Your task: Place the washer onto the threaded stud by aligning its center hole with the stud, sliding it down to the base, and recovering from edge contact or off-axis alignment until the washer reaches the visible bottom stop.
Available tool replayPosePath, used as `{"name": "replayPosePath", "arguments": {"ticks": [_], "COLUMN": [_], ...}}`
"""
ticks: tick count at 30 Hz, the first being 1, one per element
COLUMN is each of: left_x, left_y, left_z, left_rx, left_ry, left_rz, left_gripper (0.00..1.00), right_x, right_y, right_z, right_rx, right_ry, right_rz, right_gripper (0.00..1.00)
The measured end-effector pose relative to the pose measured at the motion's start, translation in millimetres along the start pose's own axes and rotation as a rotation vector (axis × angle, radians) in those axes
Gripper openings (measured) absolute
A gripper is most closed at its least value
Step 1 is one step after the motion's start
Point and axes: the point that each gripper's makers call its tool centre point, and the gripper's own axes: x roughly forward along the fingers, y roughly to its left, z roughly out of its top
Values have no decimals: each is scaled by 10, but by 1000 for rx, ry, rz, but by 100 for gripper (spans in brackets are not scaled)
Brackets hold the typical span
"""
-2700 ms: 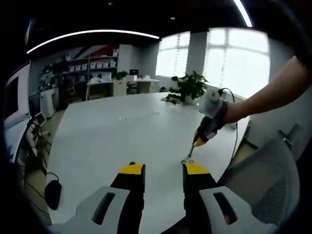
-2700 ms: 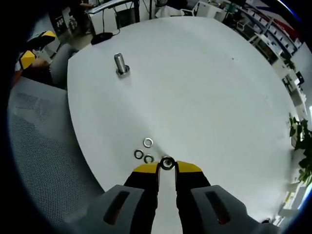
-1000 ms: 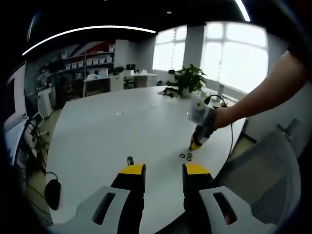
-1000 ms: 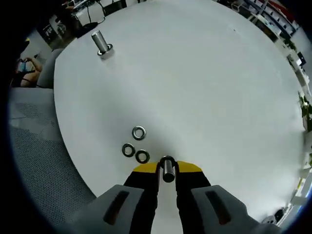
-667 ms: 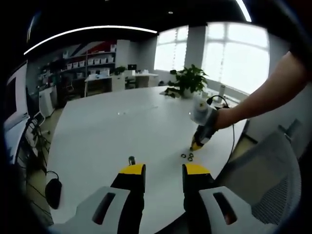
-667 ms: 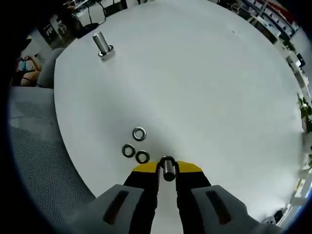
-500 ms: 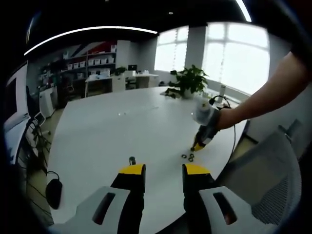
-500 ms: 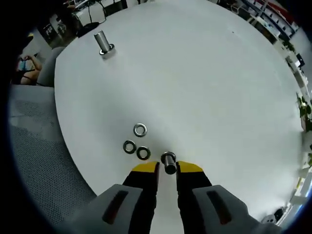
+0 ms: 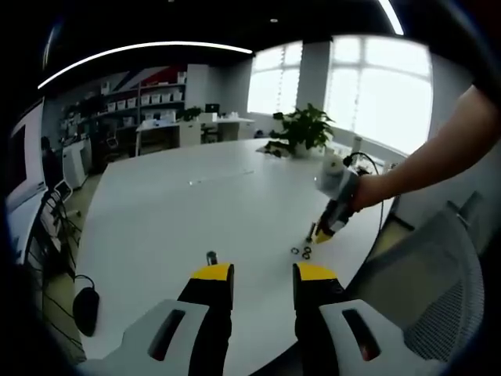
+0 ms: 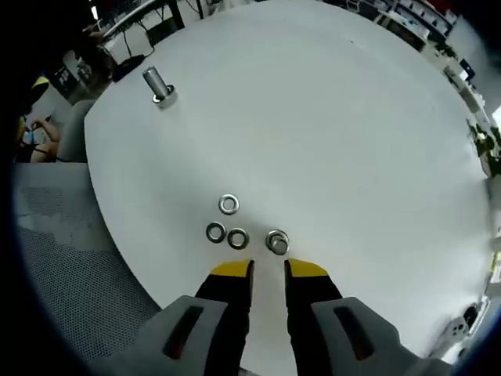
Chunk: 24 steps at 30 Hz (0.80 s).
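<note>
On the white round table (image 10: pixel 329 133), three loose washers (image 10: pixel 228 205) lie in a cluster just ahead of my right gripper (image 10: pixel 268 269). A short metal stud with a ring at its top (image 10: pixel 276 241) rests on the table right in front of the fingertips, free of them. The right gripper is open and holds nothing. A taller threaded stud (image 10: pixel 156 84) stands upright far off at the upper left. In the left gripper view that stud (image 9: pixel 210 257) is just above my open left gripper (image 9: pixel 263 272), and the right gripper (image 9: pixel 319 235) hovers over the washers (image 9: pixel 301 252).
A grey mesh chair (image 10: pixel 63 258) sits by the table's near edge, also seen at the right of the left gripper view as the chair (image 9: pixel 438 298). A potted plant (image 9: pixel 301 135) stands at the far side, and a dark mouse-like object (image 9: pixel 84 309) with a cable lies at the left.
The right gripper has let go of the short stud, set it down beside the washers and drawn back. The left gripper has hardly moved.
</note>
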Motion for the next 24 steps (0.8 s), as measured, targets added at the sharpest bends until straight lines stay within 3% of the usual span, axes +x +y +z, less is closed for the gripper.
{"name": "replayPosePath", "arguments": {"ticks": [2,4,12,17,24], "left_x": [-1,-2,-9,-6,-7], "left_y": [3,9,31,24,40], "left_z": [0,-5,-7,-13,-18], "left_rx": [-3,-4,-12,-4,-9], "left_ry": [-1,1,-1,4,5], "left_rz": [0,3,12,12,16], "left_gripper": [28,28,28,28,28], "right_x": [8,33,106,102,149], "right_y": [-15,82,165,123,104], "right_z": [30,19,-28,77,92], "right_rx": [14,88,151,224,321], "right_ry": [-31,-39,-50,-105,-117], "right_rz": [-22,10,23,-12,-8], "right_gripper": [20,20,20,20,19]}}
